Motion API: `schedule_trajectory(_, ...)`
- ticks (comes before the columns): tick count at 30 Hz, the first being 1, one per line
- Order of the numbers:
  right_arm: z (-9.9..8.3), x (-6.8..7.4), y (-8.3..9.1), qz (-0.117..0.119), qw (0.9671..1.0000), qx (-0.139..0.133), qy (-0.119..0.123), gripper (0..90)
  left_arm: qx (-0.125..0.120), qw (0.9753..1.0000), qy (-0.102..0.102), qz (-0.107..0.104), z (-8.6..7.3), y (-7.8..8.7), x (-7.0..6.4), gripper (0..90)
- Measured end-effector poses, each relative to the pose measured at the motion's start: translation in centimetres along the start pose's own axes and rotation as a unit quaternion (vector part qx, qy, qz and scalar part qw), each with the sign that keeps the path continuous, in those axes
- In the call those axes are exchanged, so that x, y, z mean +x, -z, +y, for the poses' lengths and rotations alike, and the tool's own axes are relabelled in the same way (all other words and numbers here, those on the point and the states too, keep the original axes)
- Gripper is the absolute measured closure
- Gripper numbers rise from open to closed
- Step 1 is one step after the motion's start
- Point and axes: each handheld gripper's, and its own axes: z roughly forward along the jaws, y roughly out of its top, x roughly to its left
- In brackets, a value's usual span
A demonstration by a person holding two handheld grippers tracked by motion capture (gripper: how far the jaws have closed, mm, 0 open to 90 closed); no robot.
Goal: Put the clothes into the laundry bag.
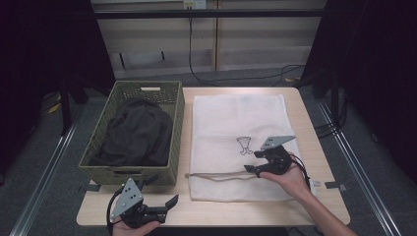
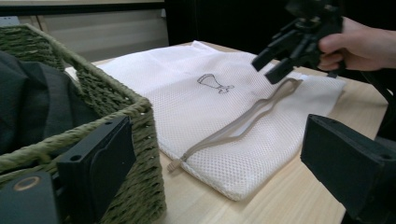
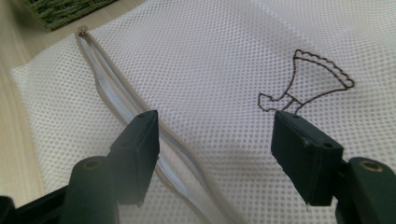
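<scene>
White mesh zip-up laundry bag (image 1: 238, 142) lies flat on the right half of the light wooden table (image 1: 314, 147). Its beige zipper (image 1: 219, 175) runs along the near edge and looks at least partly undone.

Right gripper (image 1: 256, 161) hovers over the right end of the zipper with jaws spread and nothing between them; in the right gripper view the zipper track (image 3: 140, 135) passes just beside one jaw. Left gripper (image 1: 164, 204) sits at the near left edge of the table, jaws also apart, empty.

Handling guess: bag is light, limp and thin, so it will bunch and slide on the wood rather than lift cleanly. Best grip is the stiffer zipper tape or its lip, pinching one layer only to open the mouth.

Around: green woven rectangular basket (image 1: 174, 105) to the left, just beside the bag, holding a dark crumpled garment (image 1: 137, 135). Small brown embroidered motif (image 1: 244, 145) mid-bag. Nothing blocks the zipper; the basket wall crowds the zipper's left end (image 2: 175, 164).
</scene>
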Motion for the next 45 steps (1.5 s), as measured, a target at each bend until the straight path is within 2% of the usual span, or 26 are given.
schedule_trajectory(2, 0.3, -0.2, -0.8, -0.005, 0.9998, 0.016, 0.011, 31.8, -0.001, 1.0000, 0.000, -0.002, 0.0, 0.1, 0.1, 9.5)
schedule_trajectory(3, 0.3, -0.4, -1.3, -0.003, 0.9997, 0.022, 0.012, 31.2, 0.000, 1.0000, 0.005, -0.003, 0.0, 0.1, 0.1, 9.5)
schedule_trajectory(4, 0.2, -0.5, -1.5, -0.001, 0.9997, 0.025, 0.010, 30.8, 0.000, 1.0000, 0.000, 0.000, 0.0, 0.1, 0.1, 9.5)
schedule_trajectory(7, -0.5, -0.8, -2.6, 0.015, 0.9992, 0.036, 0.006, 27.6, 0.003, 1.0000, -0.003, 0.003, 0.0, 0.1, 0.1, 9.5)
schedule_trajectory(11, -1.4, -0.6, -3.9, 0.010, 0.9969, 0.073, 0.026, 26.0, 0.009, 0.9999, -0.005, 0.004, 0.0, 0.0, 0.3, 9.5)
schedule_trajectory(12, -1.4, -0.6, -3.9, 0.010, 0.9969, 0.073, 0.026, 26.0, 0.009, 0.9999, -0.005, 0.004, 0.0, 0.0, 0.3, 9.5)
schedule_trajectory(15, -1.4, -0.3, -4.0, 0.000, 0.9961, 0.076, 0.045, 26.2, 0.008, 0.9999, -0.005, 0.005, -0.1, 0.0, 0.2, 9.5)
schedule_trajectory(17, -1.4, -0.4, -4.1, 0.008, 0.9961, 0.072, 0.050, 27.4, 0.008, 0.9999, -0.004, 0.005, -0.1, 0.0, 0.2, 9.5)
schedule_trajectory(21, -1.3, -0.8, -3.9, 0.012, 0.9956, 0.078, 0.050, 35.3, 0.009, 1.0000, -0.003, 0.000, -0.1, -0.1, 0.2, 9.5)
schedule_trajectory(24, -1.0, -1.1, -3.8, 0.003, 0.9952, 0.087, 0.047, 44.0, 0.011, 0.9999, -0.003, 0.002, -0.1, -0.1, 0.2, 9.6)
schedule_trajectory(27, -0.9, -1.1, -3.7, 0.005, 0.9948, 0.090, 0.047, 51.2, 0.016, 0.9999, -0.005, 0.001, -0.1, -0.1, 0.3, 9.6)
schedule_trajectory(28, -0.9, -1.2, -3.7, 0.001, 0.9949, 0.089, 0.049, 53.0, 0.016, 0.9999, -0.005, 0.001, -0.1, -0.1, 0.3, 9.6)
schedule_trajectory(29, -0.9, -1.3, -3.7, 0.004, 0.9954, 0.087, 0.041, 54.4, 0.015, 0.9999, -0.004, -0.008, -0.1, -0.1, 0.3, 9.6)
schedule_trajectory(31, -0.9, -1.3, -3.7, -0.002, 0.9958, 0.083, 0.039, 59.3, 0.019, 0.9998, -0.010, -0.007, -0.1, -0.1, 0.3, 9.6)
schedule_trajectory(33, -1.0, -1.5, -3.6, -0.005, 0.9965, 0.081, 0.021, 64.7, 0.019, 0.9997, -0.010, -0.010, -0.1, -0.1, 0.4, 9.6)
schedule_trajectory(34, -1.0, -1.5, -3.6, -0.005, 0.9965, 0.081, 0.021, 64.7, 0.019, 0.9997, -0.010, -0.010, -0.1, -0.1, 0.4, 9.6)
schedule_trajectory(35, -1.1, -1.9, -3.6, -0.005, 0.9974, 0.071, 0.014, 70.2, 0.018, 0.9997, -0.010, -0.009, -0.1, -0.1, 0.4, 9.6)
schedule_trajectory(37, -1.3, -2.1, -3.6, -0.003, 0.9981, 0.062, 0.004, 75.6, 0.017, 0.9998, -0.007, -0.010, -0.1, -0.2, 0.4, 9.6)
schedule_trajectory(40, -1.5, -2.4, -3.6, -0.010, 0.9987, 0.050, 0.001, 83.3, 0.018, 0.9998, -0.007, -0.004, -0.1, -0.2, 0.5, 9.6)
schedule_trajectory(44, -1.6, -2.5, -3.6, -0.009, 0.9991, 0.037, -0.015, 86.3, 0.015, 0.9998, -0.010, -0.003, 0.0, 0.0, 0.5, 9.6)
schedule_trajectory(45, -1.5, -2.5, -3.6, -0.011, 0.9993, 0.035, -0.012, 86.6, 0.015, 0.9998, -0.011, -0.004, 0.0, 0.1, 0.5, 9.6)
